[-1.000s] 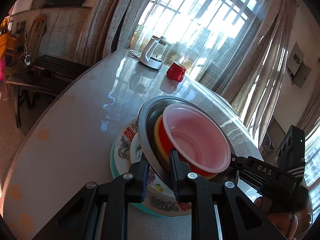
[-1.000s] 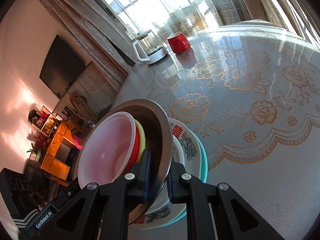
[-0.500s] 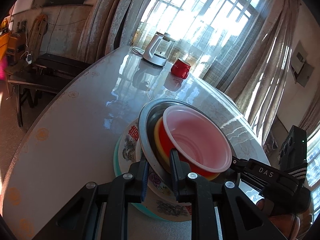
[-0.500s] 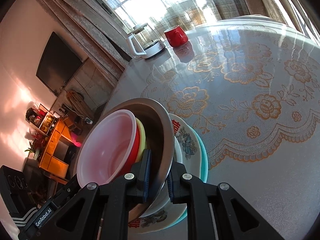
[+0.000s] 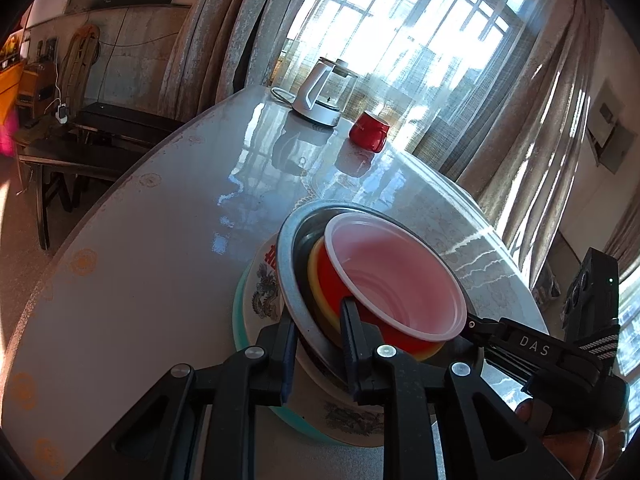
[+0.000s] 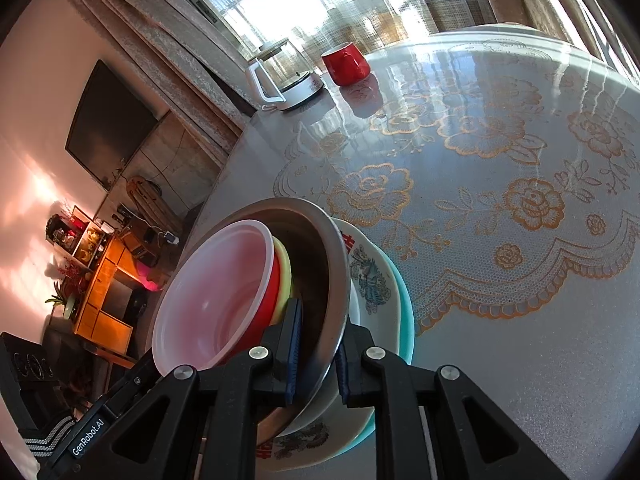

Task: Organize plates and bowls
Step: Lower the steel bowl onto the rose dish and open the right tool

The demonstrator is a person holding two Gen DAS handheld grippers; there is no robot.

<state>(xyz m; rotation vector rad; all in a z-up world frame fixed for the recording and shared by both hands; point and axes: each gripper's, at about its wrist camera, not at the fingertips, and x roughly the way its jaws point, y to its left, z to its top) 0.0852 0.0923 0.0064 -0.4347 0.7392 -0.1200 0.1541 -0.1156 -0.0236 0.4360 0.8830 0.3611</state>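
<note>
Both clamping narrow on steel bowl (image 5: 289, 276) (image 6: 334, 280) rim: left gripper (image 5: 318, 344), right gripper (image 6: 316, 350). Nesting pink bowl (image 5: 394, 280). Drifting slightly nearer table's (image 5: 160, 240) kettle (image 5: 324, 94) edge than before.

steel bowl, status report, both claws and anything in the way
Left claw, right claw both shut on steel bowl rim. Bowl stack on plates. Kettle, mug far off.

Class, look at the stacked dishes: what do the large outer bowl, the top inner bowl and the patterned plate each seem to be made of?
Large outer bowl: likely stainless steel, with a grey sheen and a thin rolled rim. Top inner bowl: probably thin plastic, translucent pink with a white rim, light glowing through. Patterned plate: apparently glazed ceramic or melamine, glossy white with printed motifs; the look cannot settle which.
</note>
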